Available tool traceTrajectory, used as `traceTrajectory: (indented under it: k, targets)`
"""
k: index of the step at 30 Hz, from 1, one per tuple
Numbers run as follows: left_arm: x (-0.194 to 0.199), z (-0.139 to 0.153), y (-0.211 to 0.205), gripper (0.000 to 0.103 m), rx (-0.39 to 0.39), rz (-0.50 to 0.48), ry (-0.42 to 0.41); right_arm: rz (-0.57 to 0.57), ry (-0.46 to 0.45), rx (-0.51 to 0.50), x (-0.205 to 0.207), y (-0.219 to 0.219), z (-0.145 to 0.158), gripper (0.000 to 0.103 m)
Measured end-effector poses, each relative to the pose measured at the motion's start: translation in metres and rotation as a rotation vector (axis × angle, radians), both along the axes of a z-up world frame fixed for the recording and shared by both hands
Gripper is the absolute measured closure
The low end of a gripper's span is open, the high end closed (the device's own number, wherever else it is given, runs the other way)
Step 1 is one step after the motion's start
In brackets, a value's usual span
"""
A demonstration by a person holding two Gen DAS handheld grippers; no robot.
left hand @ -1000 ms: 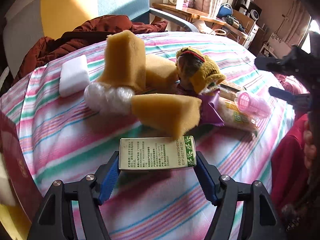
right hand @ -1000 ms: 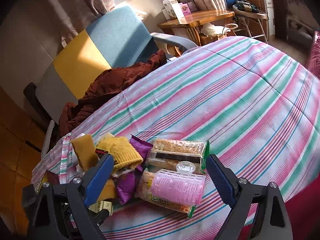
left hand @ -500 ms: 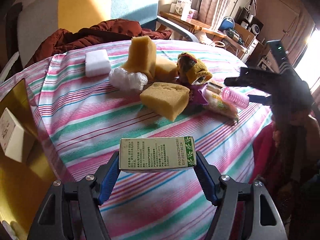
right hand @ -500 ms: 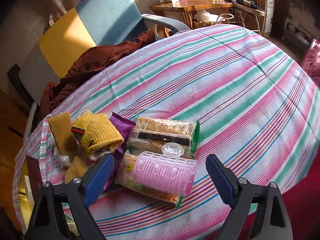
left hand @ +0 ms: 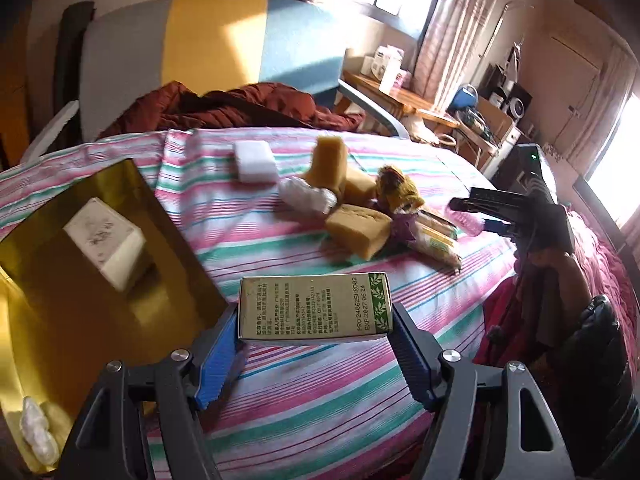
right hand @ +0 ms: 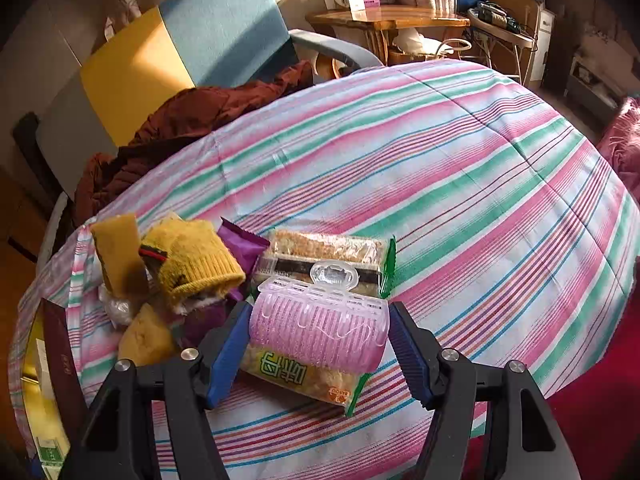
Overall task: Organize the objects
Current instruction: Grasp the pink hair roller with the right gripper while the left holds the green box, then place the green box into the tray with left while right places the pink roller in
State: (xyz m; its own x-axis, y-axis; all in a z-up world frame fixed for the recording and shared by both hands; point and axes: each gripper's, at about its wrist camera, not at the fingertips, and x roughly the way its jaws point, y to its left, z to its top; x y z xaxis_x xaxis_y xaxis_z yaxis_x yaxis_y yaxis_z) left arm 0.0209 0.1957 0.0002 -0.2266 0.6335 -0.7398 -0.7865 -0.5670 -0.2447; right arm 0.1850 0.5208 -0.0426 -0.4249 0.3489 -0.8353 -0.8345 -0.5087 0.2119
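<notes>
Striped quilted bedspread [right hand: 440, 168], left claw [left hand: 314, 340] pinching flat cardboard box [left hand: 314, 306], right claw [right hand: 318, 346] squeezing ribbed pink plastic roller [right hand: 318, 328]

Readable print on two packages

The green-and-cream box [left hand: 314, 306] reads "PRO:240625HR002" and "EXP:2027 06 24", beside small unreadable Chinese print; the snack packet [right hand: 308, 378] shows large green Chinese characters.

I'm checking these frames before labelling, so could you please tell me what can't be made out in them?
- Left wrist view: the gold tray is cut off by the left edge, so its contents are unclear.
- Left wrist view: the green box shows only one printed face, its small text unreadable.
- Right wrist view: the pink roller covers the lower snack pack, and whether the tongs grip it is unclear.
</notes>
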Motion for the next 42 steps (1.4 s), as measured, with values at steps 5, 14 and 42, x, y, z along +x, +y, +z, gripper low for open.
traceTrajectory:
  k: [5, 14, 42]
  targets:
    - [-0.025, 0.005, -0.054, 0.03, 0.023, 0.129, -0.013, 0.001, 0.133, 0.075, 0.009, -0.006, 0.024, 0.035]
    - [-0.08, -0.011, -0.161, 0.03, -0.003, 0.393, -0.022, 0.152, 0.237, 0.061, -0.009, -0.053, 0.049, 0.034]
    - [-0.162, -0.028, -0.203, 0.029, -0.04, 0.545, 0.031, 0.886, 0.025, 0.089, -0.174, -0.316, -0.004, 0.026]
